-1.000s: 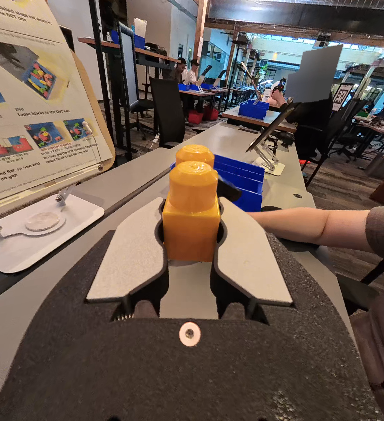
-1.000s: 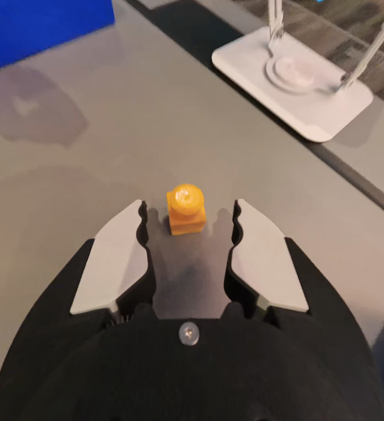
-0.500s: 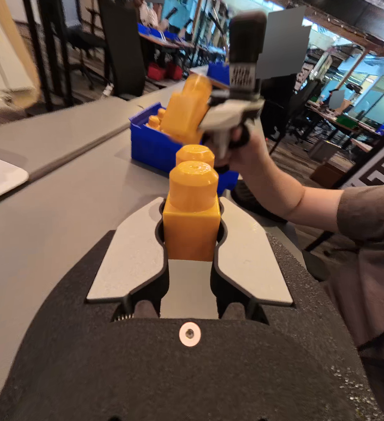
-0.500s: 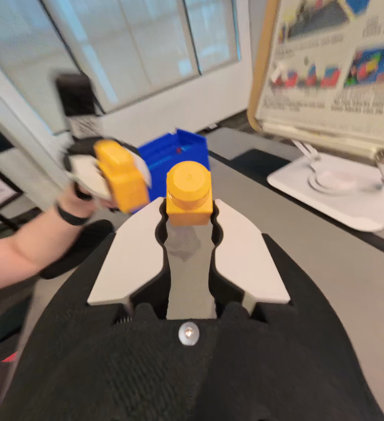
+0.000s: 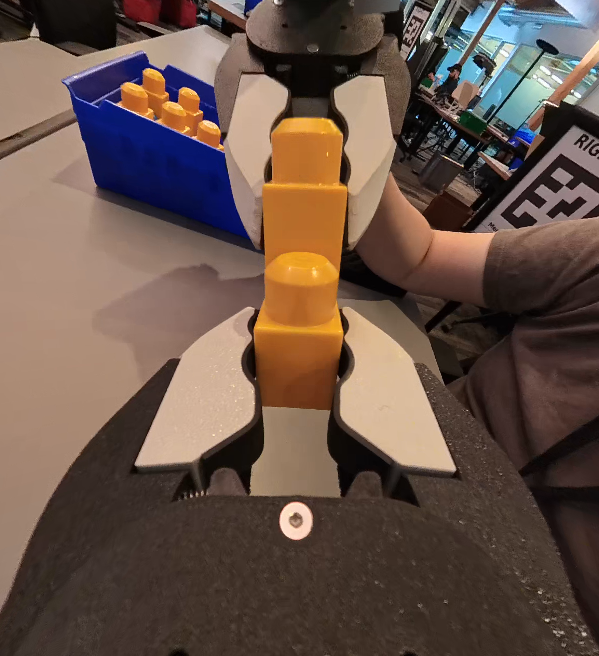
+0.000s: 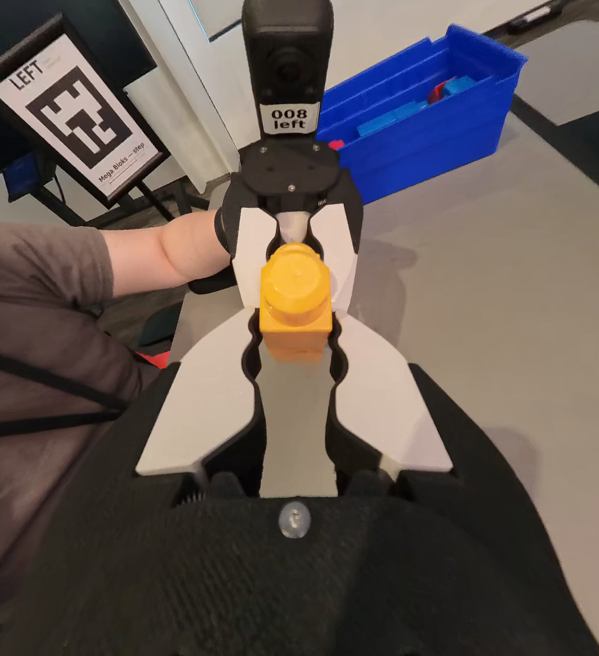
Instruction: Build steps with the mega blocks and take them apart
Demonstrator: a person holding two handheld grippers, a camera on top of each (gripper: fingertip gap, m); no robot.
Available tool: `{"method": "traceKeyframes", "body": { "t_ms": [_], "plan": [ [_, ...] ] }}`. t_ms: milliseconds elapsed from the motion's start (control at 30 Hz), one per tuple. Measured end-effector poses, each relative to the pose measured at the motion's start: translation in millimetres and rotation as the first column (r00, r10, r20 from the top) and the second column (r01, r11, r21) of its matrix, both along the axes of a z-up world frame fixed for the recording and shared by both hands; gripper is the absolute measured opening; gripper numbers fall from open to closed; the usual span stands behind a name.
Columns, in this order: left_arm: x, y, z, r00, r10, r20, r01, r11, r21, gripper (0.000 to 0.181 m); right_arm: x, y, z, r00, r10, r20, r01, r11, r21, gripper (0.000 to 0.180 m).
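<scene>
Left wrist view
Left tongs (image 5: 298, 351): clenched on an orange block (image 5: 298, 362), stud pointing away.
Right tongs (image 5: 305, 170): facing them, grasping a second block (image 5: 305, 198); the two blocks meet or nearly meet, contact unclear.
Bin (image 5: 156, 167): blue, on the tabletop (image 5: 60, 266) left of the held blocks, with several orange blocks (image 5: 170, 103) inside.
Room: open workspace behind the bin, desks, chairs, seated people far off; a marker sign (image 5: 574, 184) on the right.

Right wrist view
Right tongs (image 6: 294, 333): gripping the small orange block (image 6: 294, 319).
Left tongs (image 6: 296, 262): opposite, just beyond it, closed on their block, mostly hidden.
Second bin (image 6: 432, 135): blue, on the grey tabletop (image 6: 486, 284) behind the left tongs, holding blue and red pieces.
Room: white wall, another marker sign (image 6: 74, 117) on a stand.
</scene>
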State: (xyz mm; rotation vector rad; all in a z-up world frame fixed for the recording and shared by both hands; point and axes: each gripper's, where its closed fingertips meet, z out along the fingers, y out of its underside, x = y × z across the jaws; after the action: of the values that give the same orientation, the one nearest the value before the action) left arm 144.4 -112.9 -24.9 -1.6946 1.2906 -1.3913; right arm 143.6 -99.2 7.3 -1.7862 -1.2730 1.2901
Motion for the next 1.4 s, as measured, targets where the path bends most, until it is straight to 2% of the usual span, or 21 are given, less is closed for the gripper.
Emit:
{"method": "traceKeyframes", "body": {
  "t_ms": [167,467,600,833,1000,1133,1400],
  "plan": [
    [1,-1,8,0.999,0.005,0.048,-0.002,0.999,-0.047,0.041,-2,1,8,0.997,-0.032,-0.064,0.028,0.997,-0.071,0.037],
    [-2,5,18,0.992,0.049,0.112,-0.035,0.992,-0.123,0.041,-7,10,16,0.985,-0.111,-0.132,0.104,0.993,-0.064,0.037],
    [-1,6,19,0.99,0.05,0.132,-0.034,0.992,-0.125,0.041,-8,13,19,0.981,-0.132,-0.141,0.127,0.991,-0.042,0.037],
    [6,-1,5,0.996,0.019,0.082,-0.009,0.992,-0.129,0.042,-9,15,19,0.978,-0.153,-0.143,0.148,0.988,-0.047,0.037],
    [6,7,24,0.976,0.094,0.199,-0.063,0.985,-0.158,0.041,-6,19,28,0.962,-0.184,-0.204,0.178,0.983,-0.048,0.037],
    [5,4,30,0.967,0.08,0.242,-0.037,0.983,-0.179,0.041,-9,17,35,0.949,-0.185,-0.255,0.178,0.983,-0.049,0.037],
    [3,3,33,0.968,0.08,0.236,-0.044,0.987,-0.151,0.041,-11,15,36,0.946,-0.171,-0.275,0.169,0.985,-0.033,0.037]
  ]
}}
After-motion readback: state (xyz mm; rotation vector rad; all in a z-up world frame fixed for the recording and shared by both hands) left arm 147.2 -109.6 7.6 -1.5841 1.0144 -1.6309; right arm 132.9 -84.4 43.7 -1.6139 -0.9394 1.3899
